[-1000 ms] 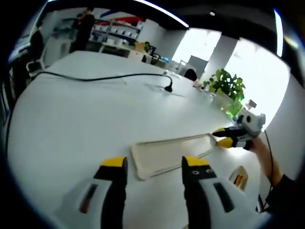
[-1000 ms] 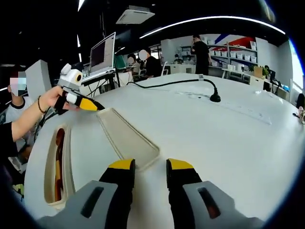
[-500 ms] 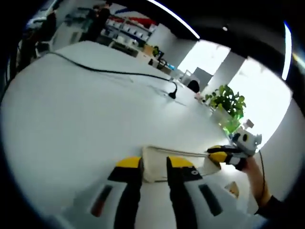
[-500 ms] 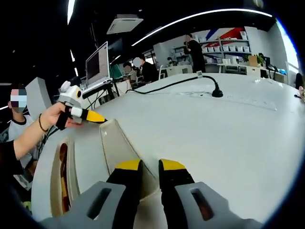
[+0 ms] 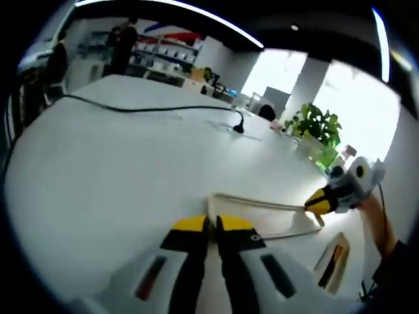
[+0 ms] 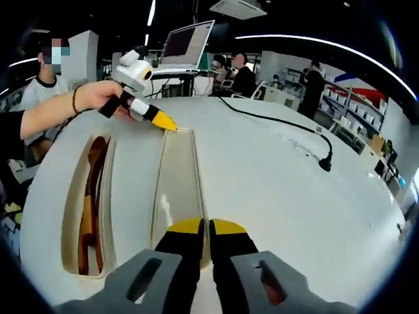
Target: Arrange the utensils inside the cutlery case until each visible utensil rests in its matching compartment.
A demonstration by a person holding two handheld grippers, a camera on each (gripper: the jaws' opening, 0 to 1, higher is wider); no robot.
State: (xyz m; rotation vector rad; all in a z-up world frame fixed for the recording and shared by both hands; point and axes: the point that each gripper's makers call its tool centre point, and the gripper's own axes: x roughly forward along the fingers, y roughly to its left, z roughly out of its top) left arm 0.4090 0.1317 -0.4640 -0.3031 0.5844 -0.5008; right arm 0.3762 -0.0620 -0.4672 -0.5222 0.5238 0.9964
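A long cream lid (image 6: 177,186) of the cutlery case lies along the white table, held at both ends. My right gripper (image 6: 206,226) is shut on its near end in the right gripper view, and my left gripper (image 6: 167,124) pinches the far end. From the left gripper view, my left gripper (image 5: 211,222) is shut on the lid's (image 5: 262,219) near edge, with my right gripper (image 5: 317,199) at the far end. Beside the lid sits the open cream case (image 6: 71,196) holding brown and orange utensils (image 6: 90,209). The same case (image 5: 344,252) lies at the lower right.
A black cable with a plug (image 6: 325,163) runs across the white table (image 6: 275,209). A person's hand (image 6: 91,98) holds the left gripper. A monitor (image 6: 188,42) and seated people are beyond the table's edge. A green plant (image 5: 314,121) stands at the far side.
Both grippers went from open near the lid's ends to shut on them. The views have shifted with the hands, and the lid now runs straight ahead of the right gripper.
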